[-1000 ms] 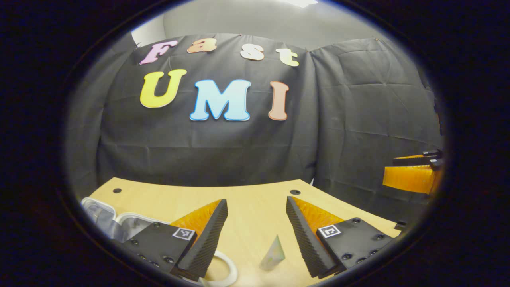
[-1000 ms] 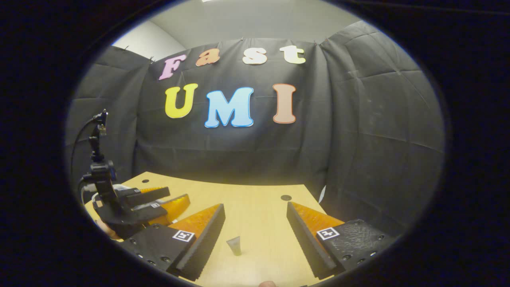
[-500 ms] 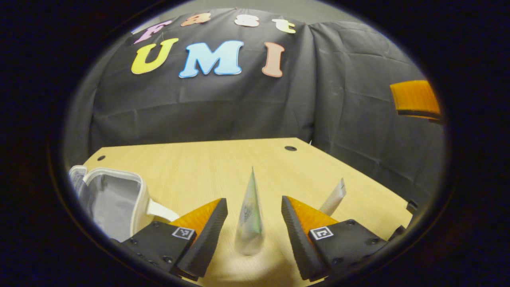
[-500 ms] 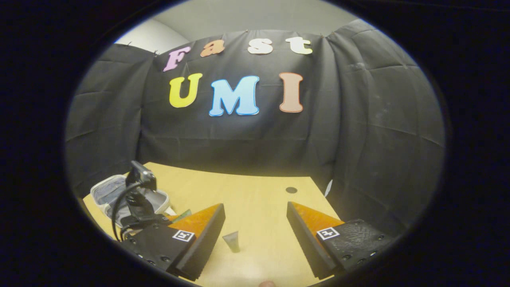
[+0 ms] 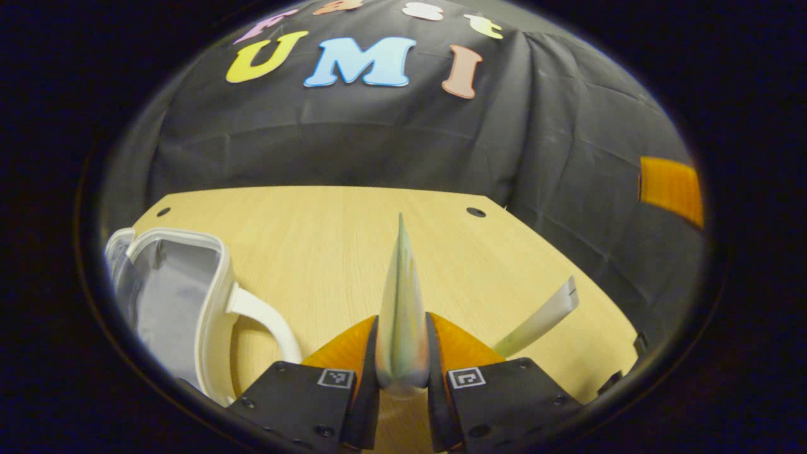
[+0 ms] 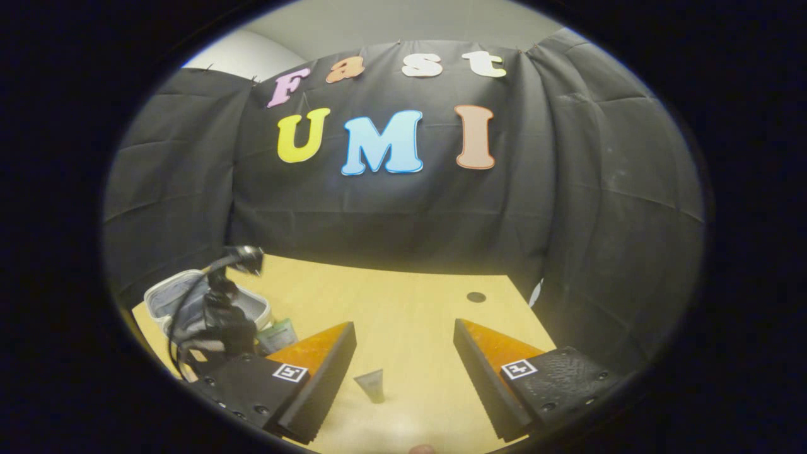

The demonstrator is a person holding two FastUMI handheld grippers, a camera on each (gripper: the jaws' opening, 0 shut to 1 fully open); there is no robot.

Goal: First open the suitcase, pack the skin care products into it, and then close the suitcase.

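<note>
- Your left gripper (image 5: 402, 378) is clamped on a pale tube (image 5: 401, 315): both fingers (image 5: 360, 353) press against its sides near the rounded lower end
- That tube stands upright between the fingers, its flat crimped edge pointing up and away over the table (image 5: 315, 233)
- Just to the right of your left gripper, a second tube (image 5: 539, 318), light and slim, leans at a slant over the wooden tabletop, flat end up and to the right; where its lower end rests is hidden behind the finger
- To the left, the white case (image 5: 173, 302) lies open on the table, grey lining showing, with its curved white handle (image 5: 265, 312) arching toward your gripper
- At the far right edge of the left gripper view, an orange piece of the other gripper (image 5: 671, 188) hangs in front of the black cloth wall (image 5: 391, 145)
- Your right gripper (image 6: 403, 372) is spread wide, holding nothing, hovering above the table (image 6: 403, 302)
- Between its fingers, a small grey tube (image 6: 372, 386) stands on the tabletop, cap down, touching neither finger
- In the right gripper view, your left gripper's body and cable (image 6: 217, 315) sit at the left, with the open case (image 6: 183, 296) behind it and the greenish end of a tube (image 6: 277, 334) beside it
- Two dark round holes mark the table's far edge; one hole (image 6: 476, 296) sits by the right corner
</note>
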